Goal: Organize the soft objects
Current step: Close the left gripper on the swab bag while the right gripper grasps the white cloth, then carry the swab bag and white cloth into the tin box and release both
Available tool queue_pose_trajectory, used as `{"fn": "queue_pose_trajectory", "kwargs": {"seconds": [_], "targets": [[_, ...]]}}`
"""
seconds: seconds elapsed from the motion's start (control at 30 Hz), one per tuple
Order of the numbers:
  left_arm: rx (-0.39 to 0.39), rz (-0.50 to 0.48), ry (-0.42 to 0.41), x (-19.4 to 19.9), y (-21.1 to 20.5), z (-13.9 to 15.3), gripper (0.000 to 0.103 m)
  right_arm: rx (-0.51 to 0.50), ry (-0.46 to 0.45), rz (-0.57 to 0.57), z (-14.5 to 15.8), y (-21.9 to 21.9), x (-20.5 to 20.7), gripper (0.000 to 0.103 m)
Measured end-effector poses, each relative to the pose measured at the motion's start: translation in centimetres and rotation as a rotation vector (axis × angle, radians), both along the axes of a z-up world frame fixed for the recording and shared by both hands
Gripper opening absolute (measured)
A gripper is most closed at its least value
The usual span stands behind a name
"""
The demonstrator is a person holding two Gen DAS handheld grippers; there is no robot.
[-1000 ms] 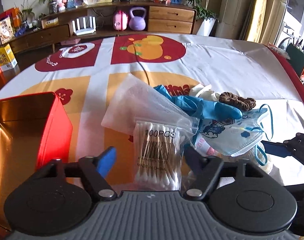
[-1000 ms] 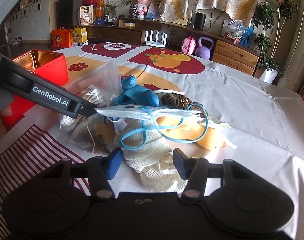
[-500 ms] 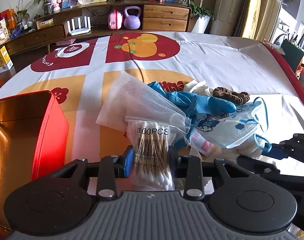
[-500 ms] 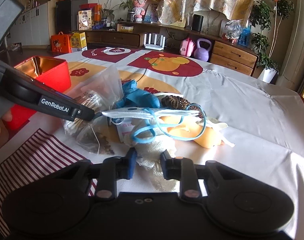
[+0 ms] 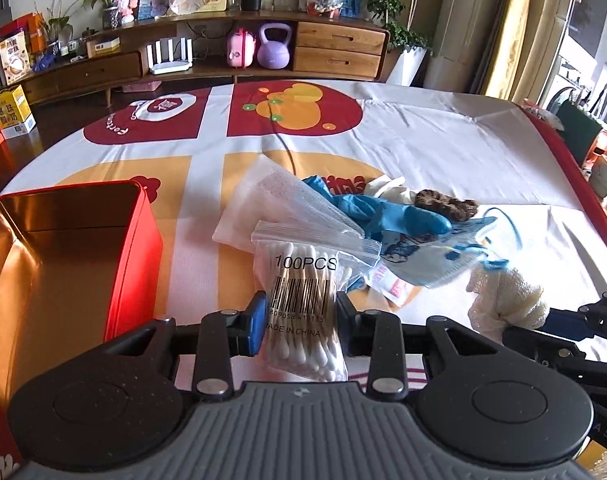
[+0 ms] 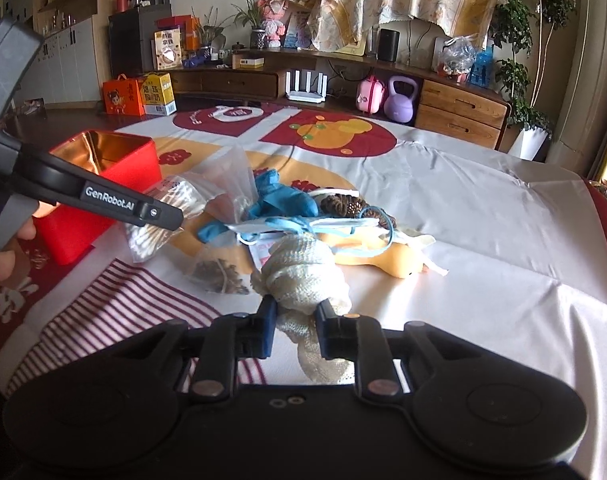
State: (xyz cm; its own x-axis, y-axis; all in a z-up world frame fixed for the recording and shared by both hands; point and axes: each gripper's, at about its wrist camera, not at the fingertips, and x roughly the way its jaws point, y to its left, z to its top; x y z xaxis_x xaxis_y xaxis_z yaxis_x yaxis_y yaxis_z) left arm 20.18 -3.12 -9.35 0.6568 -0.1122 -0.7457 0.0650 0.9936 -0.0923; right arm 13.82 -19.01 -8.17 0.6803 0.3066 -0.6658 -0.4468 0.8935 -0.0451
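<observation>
Jaws of the left gripper [image 5: 299,330] clench a clear zip bag of cotton swabs [image 5: 301,304], its long axis running away from them. Jaws of the right gripper [image 6: 295,330] are closing on a cream knitted cloth [image 6: 303,268]. An open red metal tin [image 5: 63,264] stands just left on the patterned counter cloth [image 5: 443,152].

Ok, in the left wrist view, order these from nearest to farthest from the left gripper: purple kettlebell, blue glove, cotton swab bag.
1. Cotton swab bag, clamped in the left gripper.
2. Blue glove, mid-table, right of centre.
3. Purple kettlebell, on the far shelf.
</observation>
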Motion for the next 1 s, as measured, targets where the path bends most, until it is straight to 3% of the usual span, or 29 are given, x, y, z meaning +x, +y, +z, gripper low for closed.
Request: {"fn": "queue_pose_trajectory", "kwargs": {"seconds": [0.5,1.0], "targets": [[-0.001,-0.016,-0.051,-4.1,1.3,4.6,0.035,0.027,-0.051,0.057,6.0,2.3,-3.0,0.021],[0.005,0.057,-0.099,-6.5,7.3,7.8,0.035,0.056,-0.057,0.169,9.7,9.1,-2.7,0.021]]}}
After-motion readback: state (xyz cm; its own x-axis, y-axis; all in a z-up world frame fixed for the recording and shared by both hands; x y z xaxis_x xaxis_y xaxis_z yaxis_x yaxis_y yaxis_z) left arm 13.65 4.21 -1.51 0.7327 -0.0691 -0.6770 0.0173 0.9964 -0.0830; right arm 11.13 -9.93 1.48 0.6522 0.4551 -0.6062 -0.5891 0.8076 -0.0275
